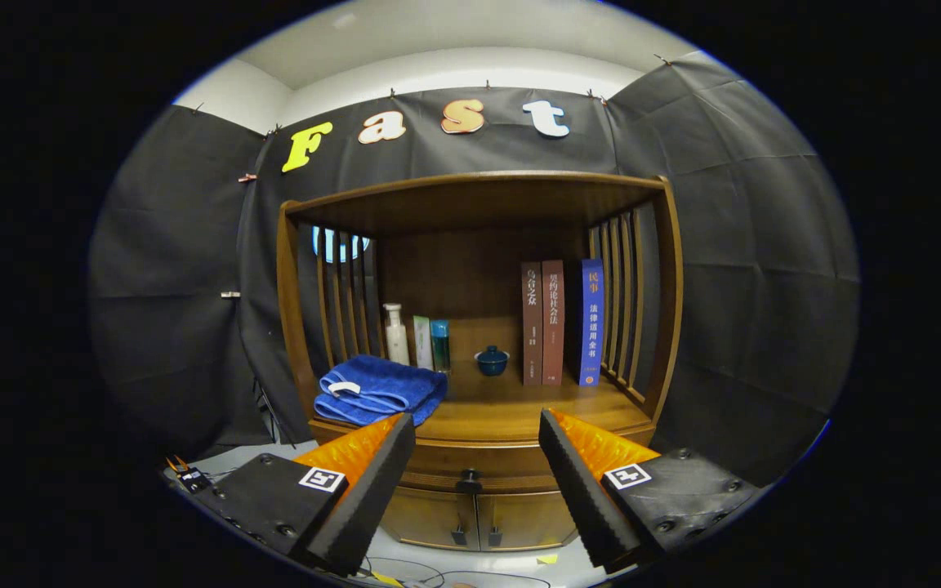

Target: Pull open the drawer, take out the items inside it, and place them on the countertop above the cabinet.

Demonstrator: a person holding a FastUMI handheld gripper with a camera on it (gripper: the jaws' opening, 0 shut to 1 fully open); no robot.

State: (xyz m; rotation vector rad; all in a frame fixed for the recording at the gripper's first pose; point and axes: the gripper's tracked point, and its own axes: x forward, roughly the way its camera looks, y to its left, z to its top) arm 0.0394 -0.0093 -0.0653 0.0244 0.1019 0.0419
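The gripper (477, 425) was held level before the cabinet (479, 514), its fingers spread wide and empty. The closed drawer's knob (469, 476) was seen between them, just ahead.

I see the gripper (477, 437) with fingers spread, the drawer (470, 467) and its knob (469, 481) between them. On the countertop (511, 408) beyond — towel (379, 392) left, bottles (417, 339) behind it, bowl (492, 360) centre, books (560, 322) right. Cabinet doors (479, 518) sit below the drawer.
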